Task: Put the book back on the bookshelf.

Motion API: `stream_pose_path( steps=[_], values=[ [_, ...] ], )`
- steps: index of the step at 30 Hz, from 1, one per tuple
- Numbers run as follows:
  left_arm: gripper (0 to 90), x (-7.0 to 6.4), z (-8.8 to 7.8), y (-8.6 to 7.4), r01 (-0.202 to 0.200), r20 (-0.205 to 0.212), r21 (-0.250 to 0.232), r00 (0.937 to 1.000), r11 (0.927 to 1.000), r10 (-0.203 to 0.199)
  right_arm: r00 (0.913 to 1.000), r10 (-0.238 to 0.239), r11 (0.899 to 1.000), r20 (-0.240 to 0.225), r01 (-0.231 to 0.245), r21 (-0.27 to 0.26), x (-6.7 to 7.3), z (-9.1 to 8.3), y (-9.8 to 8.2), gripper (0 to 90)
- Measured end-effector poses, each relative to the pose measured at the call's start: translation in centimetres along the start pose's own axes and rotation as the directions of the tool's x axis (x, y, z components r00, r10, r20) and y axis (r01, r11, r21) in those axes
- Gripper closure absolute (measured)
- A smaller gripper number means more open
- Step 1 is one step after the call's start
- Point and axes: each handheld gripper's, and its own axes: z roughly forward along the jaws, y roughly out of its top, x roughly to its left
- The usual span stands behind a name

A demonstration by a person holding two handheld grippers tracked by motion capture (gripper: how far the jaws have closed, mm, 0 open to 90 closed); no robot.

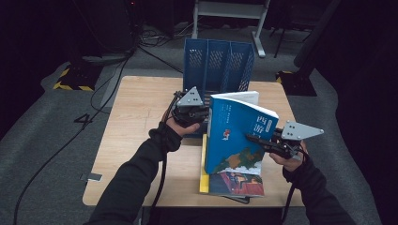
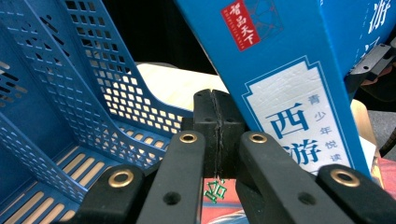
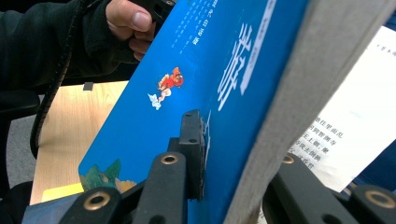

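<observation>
Blue book [image 1: 237,136] lifted upright above the table [image 1: 136,140], clamped at its right edge by the right tongs [image 1: 256,139]; left tongs [image 2: 217,126] clenched on nothing beside its spine. Filing into the blue rack [image 1: 218,65] remains; more books [image 1: 234,183] lie beneath. The right gripper view shows the page block inside the grip; the left gripper view shows the rack's vacant slots.
</observation>
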Motion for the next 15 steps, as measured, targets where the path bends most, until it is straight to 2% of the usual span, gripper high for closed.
stream_pose_path(
  steps=[2, 4, 6, 9, 12, 15],
  values=[
    [89.2, -0.5, -0.3, -0.1, 0.01, 0.006, -0.02, 0.9999, 0.9998, -0.01, 0.9998, -0.021, 1.0, -0.002, 0.021, -0.007, 0.4, -0.3, -0.1, 75.7],
    [85.4, -1.1, -0.6, -0.1, 0.006, -0.017, -0.024, 0.9998, 0.9997, -0.006, 0.9996, -0.027, 1.0, -0.003, 0.027, -0.013, 0.8, -0.5, -0.2, 75.5],
    [84.0, -1.6, -0.8, -0.1, 0.011, -0.012, -0.034, 0.9999, 0.9994, -0.011, 0.9993, -0.037, 0.999, -0.001, 0.037, -0.02, 1.1, -0.8, -0.3, 75.3],
    [82.1, -2.3, -1.2, -0.1, -0.003, -0.03, -0.039, 0.9995, 0.9992, 0.002, 0.9986, -0.053, 0.998, 0.0, 0.053, -0.032, 1.6, -1.1, -0.4, 75.1],
    [79.9, -2.9, -1.5, -0.1, 0.002, -0.017, -0.055, 0.9999, 0.9985, -0.003, 0.9977, -0.068, 0.997, -0.001, 0.068, -0.037, 1.9, -1.5, -0.4, 74.2],
    [76.7, -3.5, -1.8, 0.0, -0.017, -0.016, -0.061, 0.9998, 0.998, 0.016, 0.9961, -0.088, 0.995, -0.008, 0.087, -0.039, 2.4, -2.0, -0.4, 73.2]
  ],
)
